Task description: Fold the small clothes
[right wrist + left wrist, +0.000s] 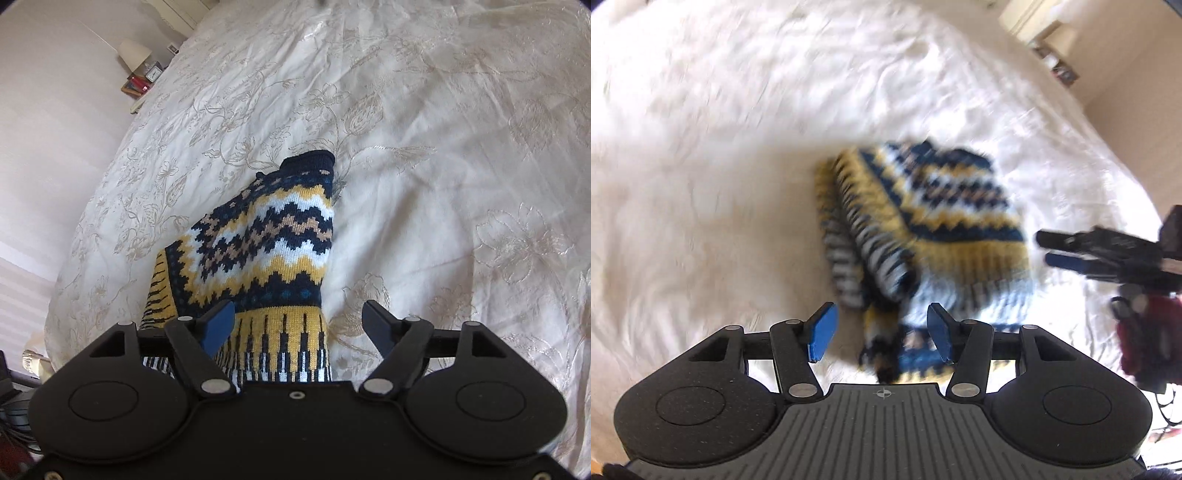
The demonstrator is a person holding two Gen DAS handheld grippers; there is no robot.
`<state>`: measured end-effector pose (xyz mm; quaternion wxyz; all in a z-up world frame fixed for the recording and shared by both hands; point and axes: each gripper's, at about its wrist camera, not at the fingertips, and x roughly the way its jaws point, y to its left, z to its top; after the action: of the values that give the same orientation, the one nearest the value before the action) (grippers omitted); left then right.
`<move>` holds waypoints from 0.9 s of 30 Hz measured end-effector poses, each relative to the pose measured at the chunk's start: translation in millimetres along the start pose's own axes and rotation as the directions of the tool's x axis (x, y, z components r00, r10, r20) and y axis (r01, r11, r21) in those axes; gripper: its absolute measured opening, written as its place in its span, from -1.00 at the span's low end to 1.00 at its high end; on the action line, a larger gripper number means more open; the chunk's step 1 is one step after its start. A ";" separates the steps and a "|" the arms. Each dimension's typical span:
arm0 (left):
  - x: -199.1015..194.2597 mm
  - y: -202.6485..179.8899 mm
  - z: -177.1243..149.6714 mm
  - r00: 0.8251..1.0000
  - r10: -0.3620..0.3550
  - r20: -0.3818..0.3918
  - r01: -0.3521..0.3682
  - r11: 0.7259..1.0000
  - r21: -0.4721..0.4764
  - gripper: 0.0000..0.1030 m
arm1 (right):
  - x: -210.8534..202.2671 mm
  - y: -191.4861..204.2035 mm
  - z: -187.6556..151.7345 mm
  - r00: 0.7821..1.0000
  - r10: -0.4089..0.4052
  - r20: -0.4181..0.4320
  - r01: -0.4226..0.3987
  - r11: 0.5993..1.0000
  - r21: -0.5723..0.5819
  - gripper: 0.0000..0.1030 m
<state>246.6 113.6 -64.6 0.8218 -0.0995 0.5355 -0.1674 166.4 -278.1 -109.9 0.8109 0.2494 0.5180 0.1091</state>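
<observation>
A small knitted sweater (273, 236) in navy, mustard yellow, white and tan lies on a cream bedspread with a pale embroidered flower pattern (461, 147). In the right wrist view it fills the lower centre of the frame, running from a dark navy ribbed edge at its top down to the gripper body. Below that edge come zigzag bands of yellow, white, navy and tan, then a navy band with small blue dots, then a yellow section with vertical navy and white bars. A striped yellow and navy part folds along its left side.

The right gripper (299, 325) has its jaws spread wide; the blue-padded left finger sits over the sweater's lower band, the right finger is over bare bedspread, and neither pad presses the knit.

The left wrist view is blurred. There the sweater (923, 221) sits in the centre and lower centre, folded into a compact bundle, with striped sleeves lying along its left side and a pale blue and white band near the bottom. The left gripper (882, 332) has its jaws parted, with a dangling strip of knit between them; I cannot tell whether the pads touch it. The right gripper (1049, 247) shows at the right edge, just beside the sweater.

A lamp and small items (142, 70) are at upper left.
</observation>
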 end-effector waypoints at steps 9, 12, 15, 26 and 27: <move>45.6 -41.0 53.7 0.991 0.013 0.137 -0.021 0.998 0.056 0.02 | -4.5 -1.3 -7.3 0.999 -0.040 0.023 0.041 0.997 -0.068 0.68; 62.7 -31.8 58.1 0.987 0.075 0.142 -0.080 0.996 0.031 0.02 | -7.1 -1.1 -8.7 0.999 -0.044 0.025 0.046 0.995 -0.089 0.76; 82.5 -14.6 54.7 0.976 0.203 0.080 -0.207 0.977 0.051 0.00 | -8.7 -1.4 -9.8 0.999 -0.048 0.019 0.049 0.993 -0.105 0.76; 91.3 26.5 41.3 0.972 0.235 0.010 -0.234 0.970 -0.070 0.35 | 17.2 6.4 9.2 0.997 -0.076 -0.019 0.071 0.974 -0.214 0.77; 92.6 29.5 40.9 0.973 0.230 0.006 -0.228 0.969 -0.093 0.39 | 24.9 6.9 14.3 0.996 -0.088 -0.026 0.080 0.972 -0.220 0.77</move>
<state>323.3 104.9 -136.5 0.8346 -0.0761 0.5436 -0.0457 190.7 -265.6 -121.0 0.8279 0.1344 0.5274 0.1357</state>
